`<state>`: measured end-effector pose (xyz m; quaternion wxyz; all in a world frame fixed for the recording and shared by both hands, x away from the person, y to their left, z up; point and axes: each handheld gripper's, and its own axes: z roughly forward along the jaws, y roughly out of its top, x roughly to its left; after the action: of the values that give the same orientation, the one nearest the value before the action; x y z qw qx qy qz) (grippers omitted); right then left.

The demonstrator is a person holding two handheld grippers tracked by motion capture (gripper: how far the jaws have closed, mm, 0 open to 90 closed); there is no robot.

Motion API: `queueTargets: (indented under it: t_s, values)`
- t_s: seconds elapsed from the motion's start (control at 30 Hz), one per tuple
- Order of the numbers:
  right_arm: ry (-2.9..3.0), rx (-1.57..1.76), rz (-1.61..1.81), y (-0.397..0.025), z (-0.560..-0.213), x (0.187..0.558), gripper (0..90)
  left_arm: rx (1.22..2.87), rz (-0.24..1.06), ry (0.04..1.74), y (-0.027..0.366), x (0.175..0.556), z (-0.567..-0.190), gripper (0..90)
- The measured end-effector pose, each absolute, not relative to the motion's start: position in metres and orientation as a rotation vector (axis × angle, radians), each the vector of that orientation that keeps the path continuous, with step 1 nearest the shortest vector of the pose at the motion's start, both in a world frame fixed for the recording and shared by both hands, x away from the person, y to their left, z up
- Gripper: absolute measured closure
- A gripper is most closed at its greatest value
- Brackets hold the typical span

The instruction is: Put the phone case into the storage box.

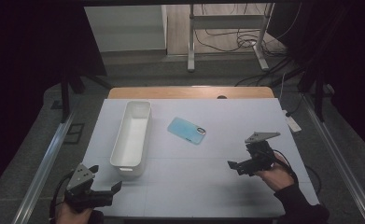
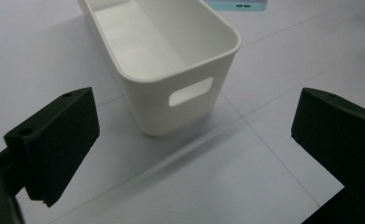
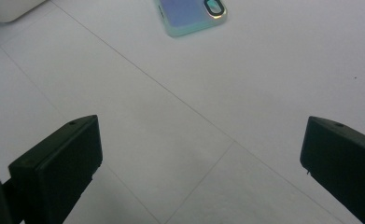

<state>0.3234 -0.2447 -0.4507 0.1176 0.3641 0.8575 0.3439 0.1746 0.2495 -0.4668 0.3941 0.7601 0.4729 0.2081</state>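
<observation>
Nearest the camera, the left gripper (image 1: 106, 190) hovers over the tabletop (image 1: 208, 186) just short of the white bin's (image 1: 132, 135) near end, jaws spread wide and holding nothing. From its own view that bin (image 2: 171, 60) stands close ahead, handle slot facing the jaws. Right of the bin lies a light-blue phone (image 1: 186, 130), flat and apart from it. Well right of the bin, the right gripper (image 1: 235, 165) hangs released too, with the phone (image 3: 189, 14) far ahead.
</observation>
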Motion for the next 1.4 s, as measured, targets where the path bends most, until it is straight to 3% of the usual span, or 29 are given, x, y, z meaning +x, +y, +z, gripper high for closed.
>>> queueTargets:
  t_s: [1.4]
  values:
    - [2.605,0.999,0.982,-0.202,-0.455,0.372,0.0,1.928,0.517,1.197,0.250,0.175,-0.467,1.4]
